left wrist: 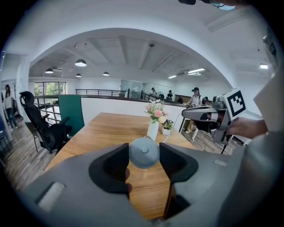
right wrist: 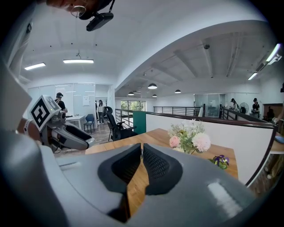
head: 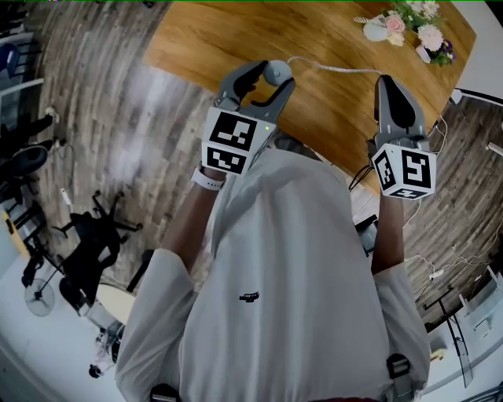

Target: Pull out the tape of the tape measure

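Note:
A round grey tape measure [head: 277, 72] [left wrist: 143, 152] sits pinched between the jaws of my left gripper [head: 271, 76] [left wrist: 143, 156], held over the near edge of the wooden table [head: 236, 35]. A thin white tape [head: 334, 69] runs from it to the right, to the tip of my right gripper [head: 383, 78] [right wrist: 141, 147]. That gripper's jaws are closed together on the tape's end, which shows only as a small sliver at the tip. In the left gripper view the right gripper [left wrist: 185, 114] hangs at the right, level with the table.
A white vase of flowers [head: 413, 23] [left wrist: 155, 116] [right wrist: 191, 137] stands at the table's far end. A black office chair [head: 90, 235] [left wrist: 42, 126] is on the floor at the left. Cables trail over the floor on the right.

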A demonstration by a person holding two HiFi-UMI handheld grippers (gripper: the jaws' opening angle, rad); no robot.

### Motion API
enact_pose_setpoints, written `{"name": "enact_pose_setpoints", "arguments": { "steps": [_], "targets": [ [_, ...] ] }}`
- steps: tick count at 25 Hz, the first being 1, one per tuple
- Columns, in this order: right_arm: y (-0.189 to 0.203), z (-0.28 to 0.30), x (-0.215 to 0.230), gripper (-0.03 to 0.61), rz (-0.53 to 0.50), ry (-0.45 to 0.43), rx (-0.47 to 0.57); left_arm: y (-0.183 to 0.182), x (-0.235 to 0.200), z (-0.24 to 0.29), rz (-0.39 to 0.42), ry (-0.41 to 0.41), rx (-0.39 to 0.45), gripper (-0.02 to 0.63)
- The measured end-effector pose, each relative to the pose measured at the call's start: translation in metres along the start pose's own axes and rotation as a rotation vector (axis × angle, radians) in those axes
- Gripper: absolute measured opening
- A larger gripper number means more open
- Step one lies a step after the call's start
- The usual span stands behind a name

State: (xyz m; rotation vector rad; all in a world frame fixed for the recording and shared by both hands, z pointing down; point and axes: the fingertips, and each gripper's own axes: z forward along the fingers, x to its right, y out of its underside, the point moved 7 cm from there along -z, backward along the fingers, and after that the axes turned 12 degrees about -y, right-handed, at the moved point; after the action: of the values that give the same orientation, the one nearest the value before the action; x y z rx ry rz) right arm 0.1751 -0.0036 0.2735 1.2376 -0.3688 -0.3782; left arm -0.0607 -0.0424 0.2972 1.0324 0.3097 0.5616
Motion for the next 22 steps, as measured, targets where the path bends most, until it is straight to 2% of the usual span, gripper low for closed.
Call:
{"name": "enact_pose_setpoints", "arguments": {
  "steps": [22],
  "targets": [
    [0.059,0.032,0.013,0.020,0.084,-0.032,-0.099,0.054,0.011,0.055,0.028,0.028,-0.165,0.238]
  ]
}}
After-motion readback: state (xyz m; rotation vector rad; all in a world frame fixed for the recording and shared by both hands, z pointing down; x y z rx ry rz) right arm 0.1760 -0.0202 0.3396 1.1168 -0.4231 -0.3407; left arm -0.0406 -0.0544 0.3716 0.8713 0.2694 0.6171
